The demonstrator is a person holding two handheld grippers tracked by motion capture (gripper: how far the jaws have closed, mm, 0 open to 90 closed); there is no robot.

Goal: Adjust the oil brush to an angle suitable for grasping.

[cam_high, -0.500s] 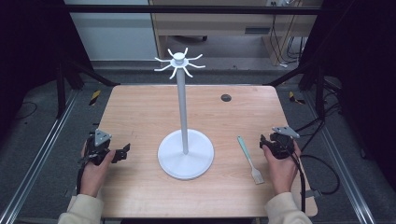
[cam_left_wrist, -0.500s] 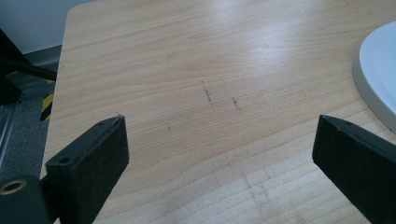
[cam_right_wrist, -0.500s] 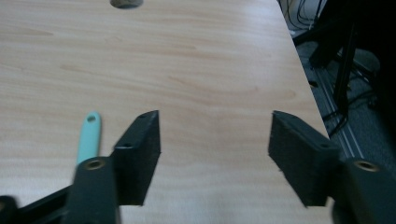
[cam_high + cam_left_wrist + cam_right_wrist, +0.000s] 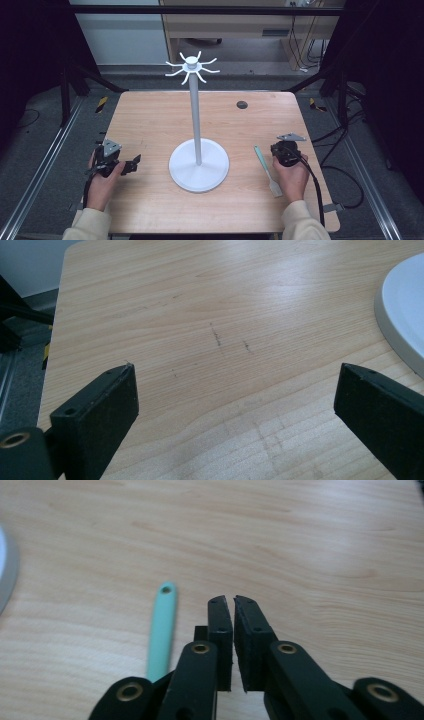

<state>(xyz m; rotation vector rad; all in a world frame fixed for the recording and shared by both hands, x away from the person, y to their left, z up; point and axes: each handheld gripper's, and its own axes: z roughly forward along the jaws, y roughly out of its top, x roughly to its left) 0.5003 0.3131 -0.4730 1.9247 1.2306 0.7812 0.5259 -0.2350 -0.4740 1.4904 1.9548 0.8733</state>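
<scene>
Mint-green spatula, slim plastic handle with a hang hole and a pale flat blade, lying flat on the wood-grain surface just left of the right hand-held gripper, jaws pressed together on nothing. Left hand-held gripper spread wide, idle. Looks like pre-grasp: next, probably open up and pinch the handle. Farther back, white stand, round base, hooked prongs on top.
</scene>
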